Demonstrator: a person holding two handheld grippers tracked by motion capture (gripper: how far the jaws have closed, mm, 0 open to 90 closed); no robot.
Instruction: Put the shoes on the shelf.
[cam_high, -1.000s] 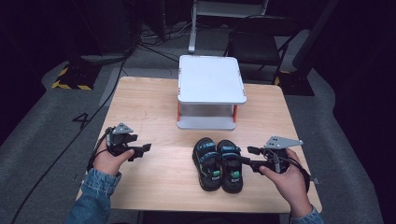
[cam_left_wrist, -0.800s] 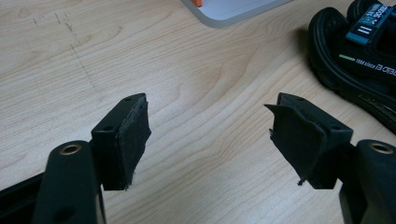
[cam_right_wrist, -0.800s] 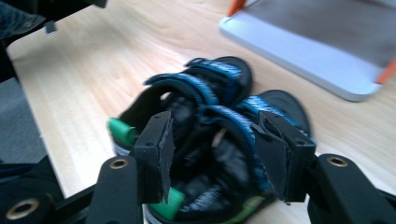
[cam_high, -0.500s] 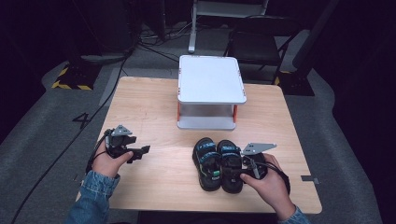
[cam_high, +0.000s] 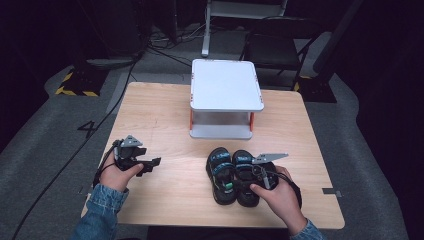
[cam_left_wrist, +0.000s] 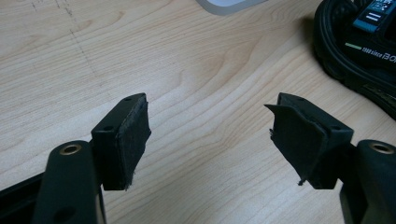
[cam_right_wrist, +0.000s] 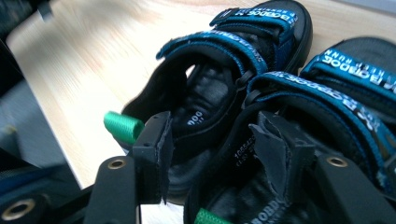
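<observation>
High view: wooden table (cam_high: 160, 115); white two-tier stand (cam_high: 223, 99) at the far centre; pair of black-and-blue sandals (cam_high: 234, 176) near the front edge. Right gripper (cam_right_wrist: 212, 154), jaws parted, straddles the sandals' adjoining heel walls. Left gripper (cam_left_wrist: 210, 135), jaws wide apart, above bare wood.

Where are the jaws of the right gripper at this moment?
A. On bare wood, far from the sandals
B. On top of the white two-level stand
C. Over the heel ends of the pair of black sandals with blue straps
C: in the right gripper view the open right gripper sits at the heel ends of the black sandals with blue straps, by their green loops.
</observation>
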